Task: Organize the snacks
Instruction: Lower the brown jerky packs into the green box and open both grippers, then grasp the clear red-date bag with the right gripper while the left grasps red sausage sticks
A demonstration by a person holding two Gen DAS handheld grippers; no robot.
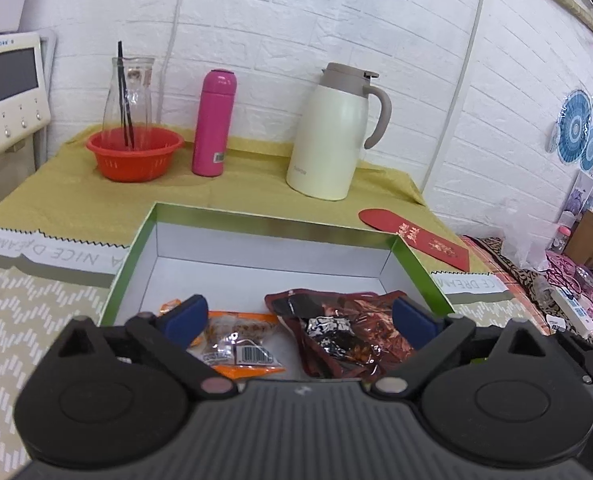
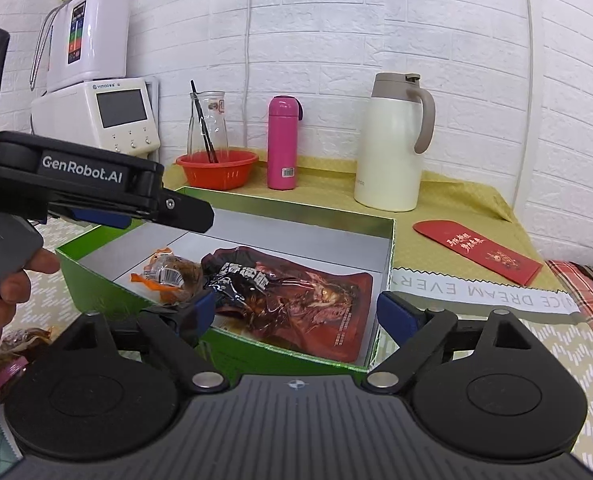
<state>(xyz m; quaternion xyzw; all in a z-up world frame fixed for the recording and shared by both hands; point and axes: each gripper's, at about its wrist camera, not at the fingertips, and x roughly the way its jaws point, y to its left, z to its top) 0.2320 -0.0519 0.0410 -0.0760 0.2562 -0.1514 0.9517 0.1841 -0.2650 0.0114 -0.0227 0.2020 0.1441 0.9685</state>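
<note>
A green box with a white inside (image 1: 136, 248) (image 2: 92, 276) stands on the table. In it lie a small orange snack pack (image 1: 240, 344) (image 2: 168, 274) at the left and a large dark red snack pouch (image 1: 344, 328) (image 2: 296, 300) at the right. My left gripper (image 1: 300, 316) is open and empty, hovering over the box above both snacks; it also shows from the side in the right wrist view (image 2: 188, 214). My right gripper (image 2: 296, 312) is open and empty at the box's near wall. More snack packs (image 2: 0, 360) lie on the table at the left.
Behind the box stand an orange bowl (image 1: 134, 152) with a glass carafe (image 1: 128, 92), a pink flask (image 1: 214, 124) and a cream jug (image 1: 332, 136) on a yellow cloth. A red envelope (image 1: 416, 240) lies to the right. A white appliance (image 2: 108, 114) stands at the far left.
</note>
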